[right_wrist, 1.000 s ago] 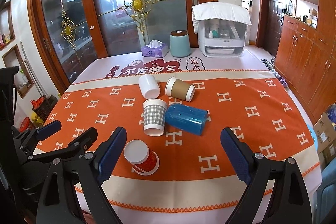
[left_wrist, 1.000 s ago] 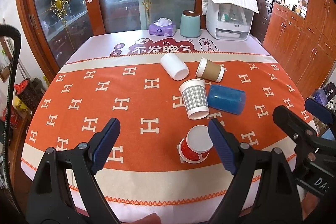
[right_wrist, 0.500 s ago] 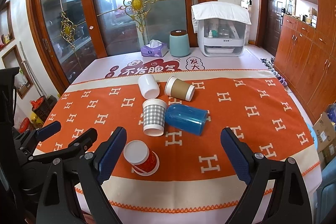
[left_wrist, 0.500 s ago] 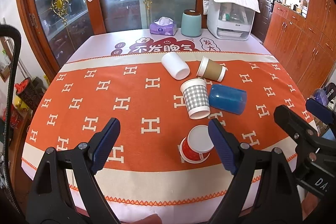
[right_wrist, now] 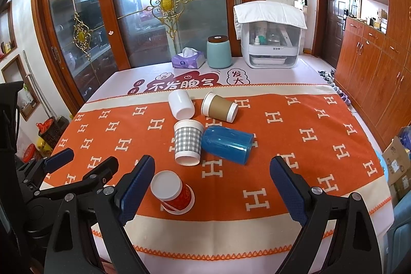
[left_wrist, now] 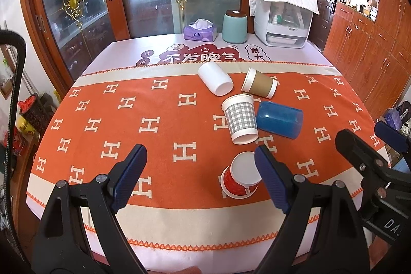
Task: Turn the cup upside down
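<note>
Both the left gripper (left_wrist: pixel 200 171) and the right gripper (right_wrist: pixel 213 181) hang spread wide and empty above the table's near edge. The red cup (right_wrist: pixel 173 194) already stands upside down nearest; beyond it the checked cup (right_wrist: pixel 187 143), blue tumbler (right_wrist: pixel 226 144), white cup (right_wrist: pixel 181 104) and brown cup (right_wrist: pixel 219 108) lie on their sides. I think it is best to grip one lying cup across its middle and turn it slowly, rim down.

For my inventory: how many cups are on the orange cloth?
5: white cup and brown paper cup farthest, plaid cup and blue cup in the middle, red cup nearest. None seems hidden.
</note>
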